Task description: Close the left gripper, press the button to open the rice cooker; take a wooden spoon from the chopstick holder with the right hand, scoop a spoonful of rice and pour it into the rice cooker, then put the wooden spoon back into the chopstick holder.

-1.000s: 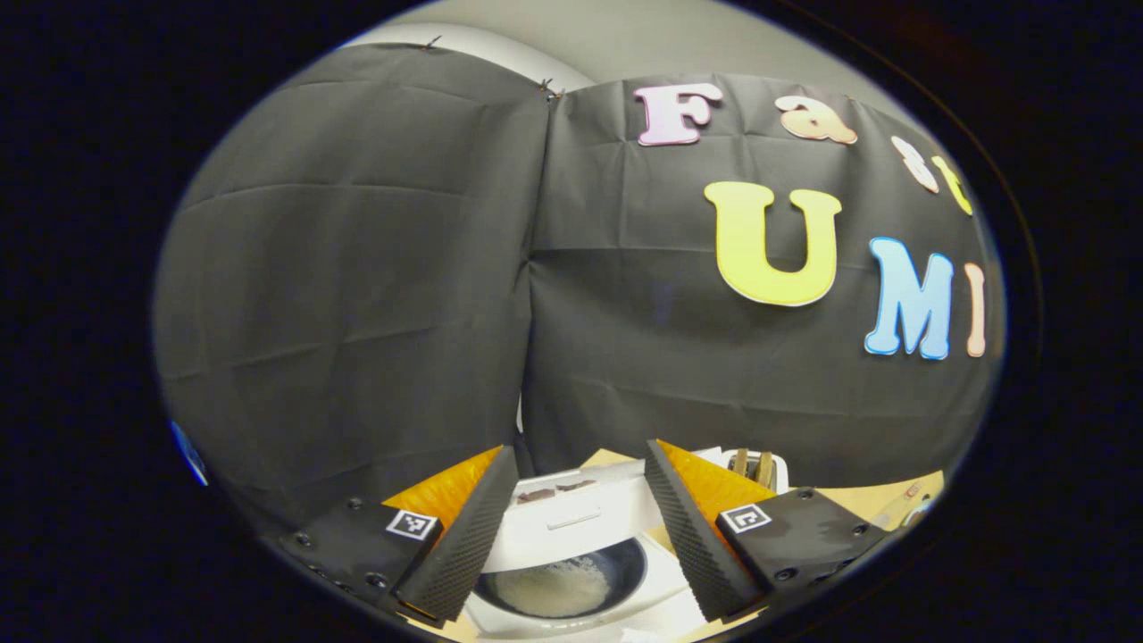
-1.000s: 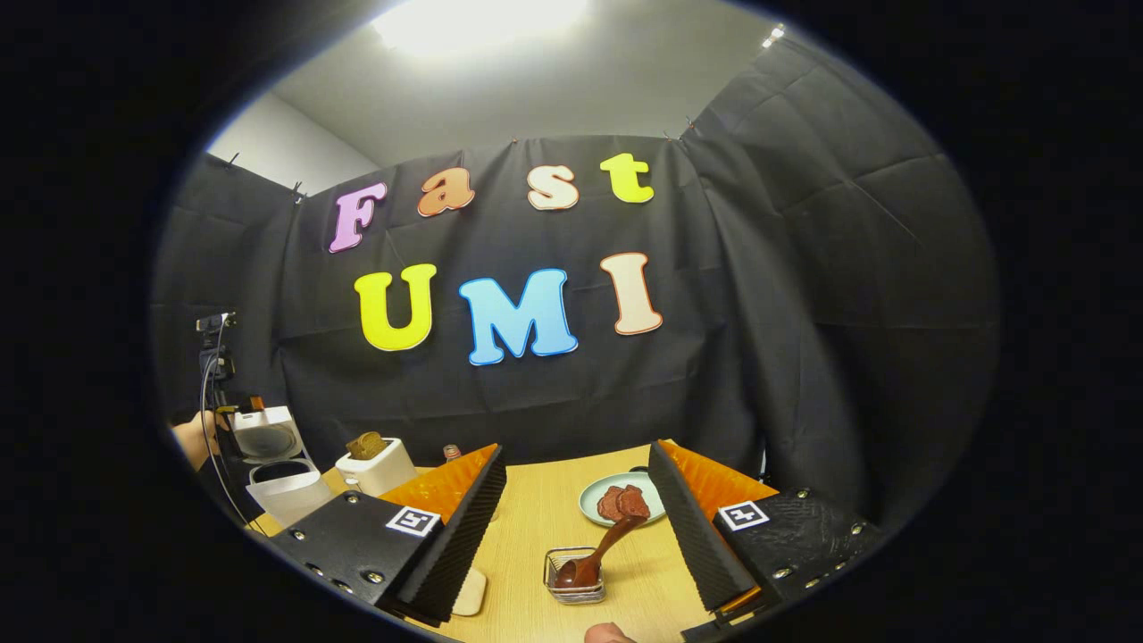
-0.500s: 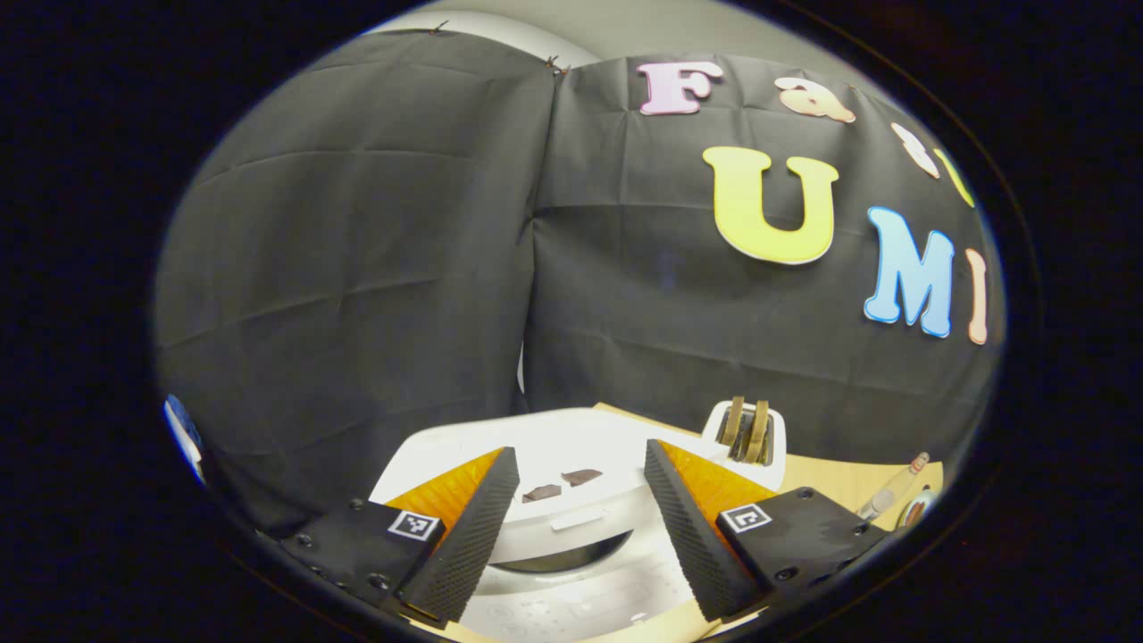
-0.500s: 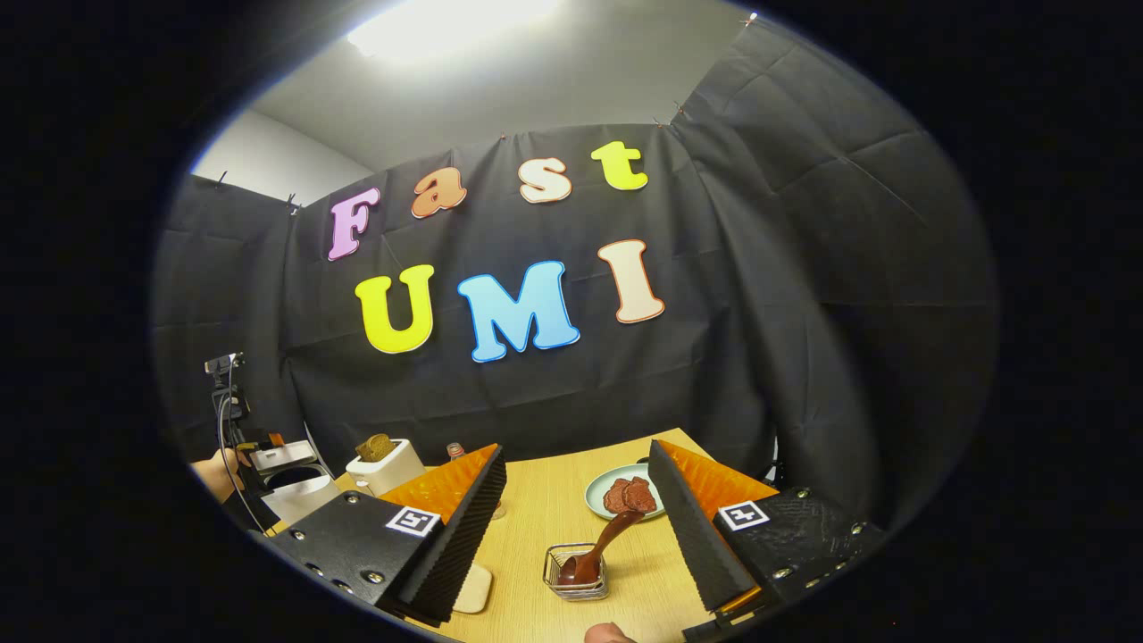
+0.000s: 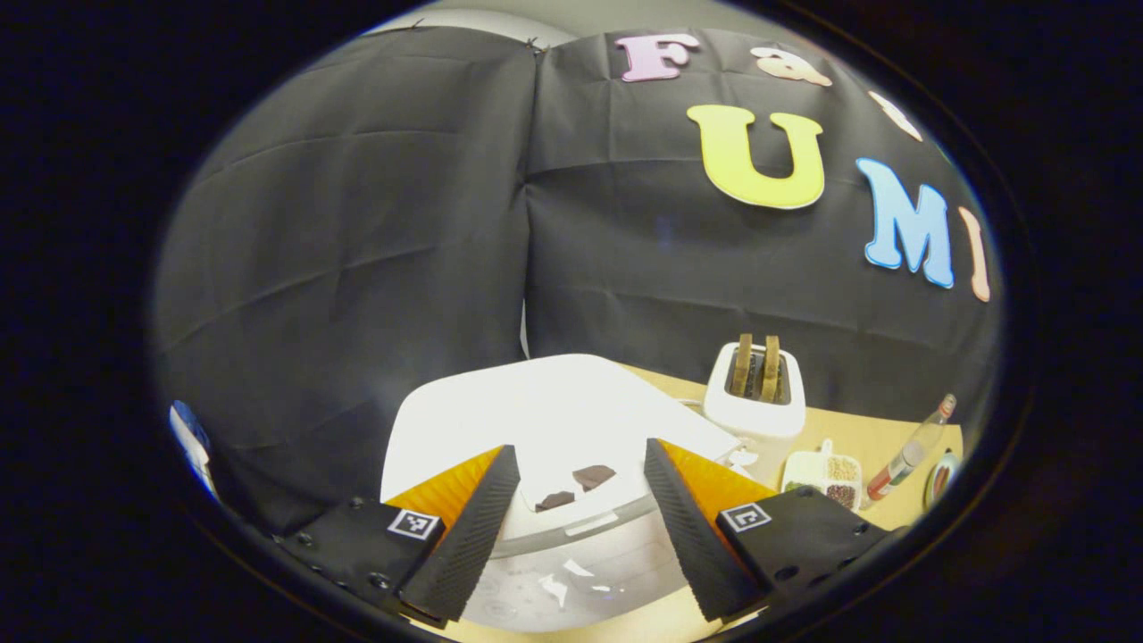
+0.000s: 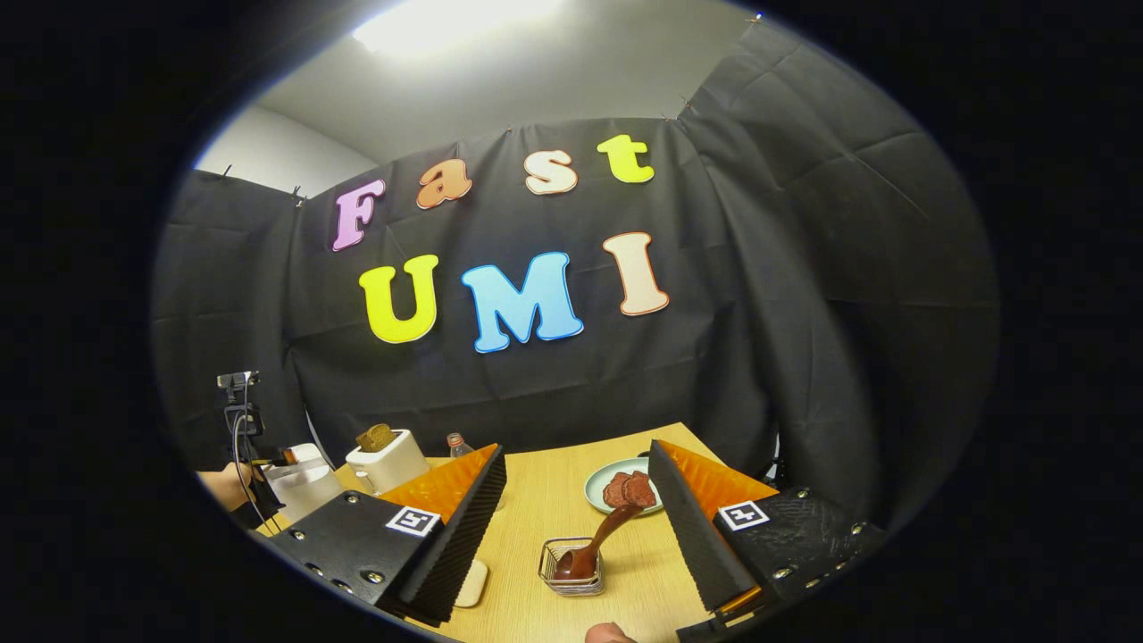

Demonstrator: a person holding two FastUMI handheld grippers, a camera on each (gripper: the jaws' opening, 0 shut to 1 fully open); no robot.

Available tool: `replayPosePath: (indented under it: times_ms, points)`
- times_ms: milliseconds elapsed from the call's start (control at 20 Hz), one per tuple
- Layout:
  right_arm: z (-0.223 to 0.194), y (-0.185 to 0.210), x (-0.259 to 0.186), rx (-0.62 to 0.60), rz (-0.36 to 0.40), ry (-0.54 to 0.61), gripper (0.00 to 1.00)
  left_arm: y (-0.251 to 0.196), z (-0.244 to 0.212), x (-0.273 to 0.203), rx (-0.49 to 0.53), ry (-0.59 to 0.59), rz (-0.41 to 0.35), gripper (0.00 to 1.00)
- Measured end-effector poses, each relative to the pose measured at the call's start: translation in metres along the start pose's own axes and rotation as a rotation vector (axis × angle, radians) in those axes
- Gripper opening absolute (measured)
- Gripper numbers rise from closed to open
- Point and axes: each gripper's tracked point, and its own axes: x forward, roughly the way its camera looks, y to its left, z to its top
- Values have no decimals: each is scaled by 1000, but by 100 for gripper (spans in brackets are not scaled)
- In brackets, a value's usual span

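Likely light, stiff and smooth, the wooden spoon (image 6: 600, 546) leaning in the wire holder (image 6: 571, 579) suits a mid-handle grip; both grippers (image 6: 579, 536) (image 5: 576, 527) stand apart, empty.

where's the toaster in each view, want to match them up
Left gripper view: the toaster stands right of centre on the table, just right of the rice cooker, two slices sticking up.
Right gripper view: the toaster sits low at the left, beyond the right gripper's left finger.
Shared landmark: the rice cooker, directly left of the toaster in both.
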Motion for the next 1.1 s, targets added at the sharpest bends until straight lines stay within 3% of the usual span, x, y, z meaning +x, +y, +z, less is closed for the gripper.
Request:
replayPosePath:
  times_ms: [350,450,500,550,600,800,950,1100]
  points:
    - [-2,7,3,0,6,3,98,-2,-17,1,28,38,9,100]
    - [-4,10,5,-6,9,5,98,-3,-20,3,26,48,7,99]
    - [-5,12,6,-8,10,3,98,-3,-17,1,12,44,0,94]
    - [-7,16,6,-5,14,3,98,-3,-19,1,2,49,-8,100]
    - [-10,21,8,0,22,8,98,-4,-17,-1,20,47,-15,96]
    - [0,48,11,-43,63,-15,98,-6,-7,-7,25,-11,-62,100]
    - [14,71,13,-108,91,-66,98,-5,31,-45,34,-149,-121,96]
    - [25,93,17,-154,105,-100,98,-12,66,-94,24,-260,-202,100]
